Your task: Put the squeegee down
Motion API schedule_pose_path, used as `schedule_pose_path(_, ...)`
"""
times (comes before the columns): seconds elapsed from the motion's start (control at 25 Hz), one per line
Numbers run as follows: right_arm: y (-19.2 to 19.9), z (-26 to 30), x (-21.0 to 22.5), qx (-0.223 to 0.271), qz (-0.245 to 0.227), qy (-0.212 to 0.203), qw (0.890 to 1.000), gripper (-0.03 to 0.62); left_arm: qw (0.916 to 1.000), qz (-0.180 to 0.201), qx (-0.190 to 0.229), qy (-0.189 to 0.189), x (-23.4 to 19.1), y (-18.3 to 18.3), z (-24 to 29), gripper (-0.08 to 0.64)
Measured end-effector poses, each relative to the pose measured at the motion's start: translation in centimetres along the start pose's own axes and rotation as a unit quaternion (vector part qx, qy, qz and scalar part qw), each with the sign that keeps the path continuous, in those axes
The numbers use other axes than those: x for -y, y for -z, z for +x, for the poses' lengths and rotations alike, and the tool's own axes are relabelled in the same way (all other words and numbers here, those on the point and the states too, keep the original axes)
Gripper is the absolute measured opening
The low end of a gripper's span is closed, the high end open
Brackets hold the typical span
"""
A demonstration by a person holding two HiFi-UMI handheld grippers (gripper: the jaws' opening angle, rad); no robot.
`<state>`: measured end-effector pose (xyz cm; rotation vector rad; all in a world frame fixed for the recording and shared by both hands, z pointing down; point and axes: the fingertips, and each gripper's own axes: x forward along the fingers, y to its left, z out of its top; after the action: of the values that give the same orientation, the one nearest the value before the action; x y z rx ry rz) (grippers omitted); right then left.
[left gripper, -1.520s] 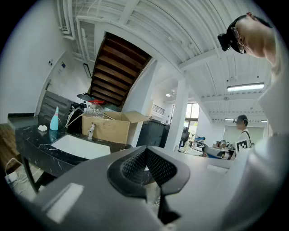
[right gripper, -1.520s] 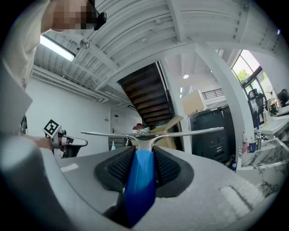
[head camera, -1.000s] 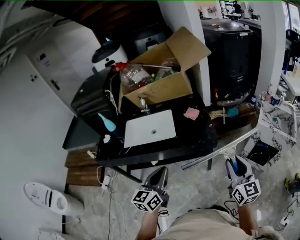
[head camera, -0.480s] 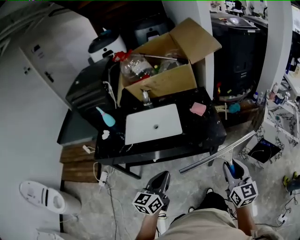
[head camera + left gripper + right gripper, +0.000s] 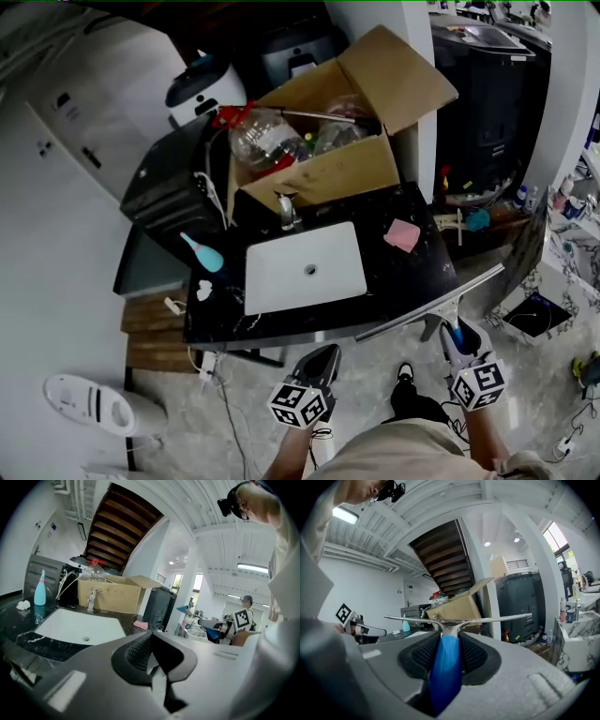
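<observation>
Since the earlier frames you have closed on the counter [image 5: 417,272]. The squeegee [image 5: 427,305], which then hung out over the floor, now sits at the counter's front edge, toward its front right corner.

Finding 1: the right gripper [image 5: 455,333] is clamped on the squeegee's blue handle. The handle stands between the pads and the metal blade sits crosswise beyond the jaw tips.

Finding 2: the blade's long axis runs nearly along the front edge, rising toward the right corner. The handle points back off the counter toward you. Bare counter top lies directly ahead of the blade, between the white basin [image 5: 305,267] and the pink sponge [image 5: 403,235].

Finding 3: whether the blade already rests on the edge or hovers just above it cannot be settled from the head view; it appears to overlap the edge.

Finding 4: the left gripper [image 5: 319,358] is closed with nothing in it, low before the middle of the front edge. It is farther from the squeegee than the right.

Judgement: the set-down belongs to your right hand, with a short carry forward onto the counter.
</observation>
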<state>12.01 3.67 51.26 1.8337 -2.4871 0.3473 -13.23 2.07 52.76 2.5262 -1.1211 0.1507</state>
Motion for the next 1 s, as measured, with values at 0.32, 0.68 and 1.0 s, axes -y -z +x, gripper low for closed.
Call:
schedule_pose_path(0.32, -2.9, 10.8, 4.0, 0.005, 0.016, -0.032, 0.999, 0.127, 0.9994, -0.019, 0.006, -0.030, -5.5, -4.9, 7.7, 0.017)
schedule_pose_path(0.68, -4.2, 17.9, 4.8, -0.011, 0.020, -0.054, 0.998, 0.127, 0.9974, -0.049, 0.029, -0.043, -10.5, -8.7, 12.0, 0.017)
schedule_pose_path(1.0, -4.8, 22.2, 3.7, -0.022, -0.008, 0.020, 1.000, 0.127, 0.9997, 0.022, 0.006, -0.004, -15.4, -9.9, 14.9, 0.017)
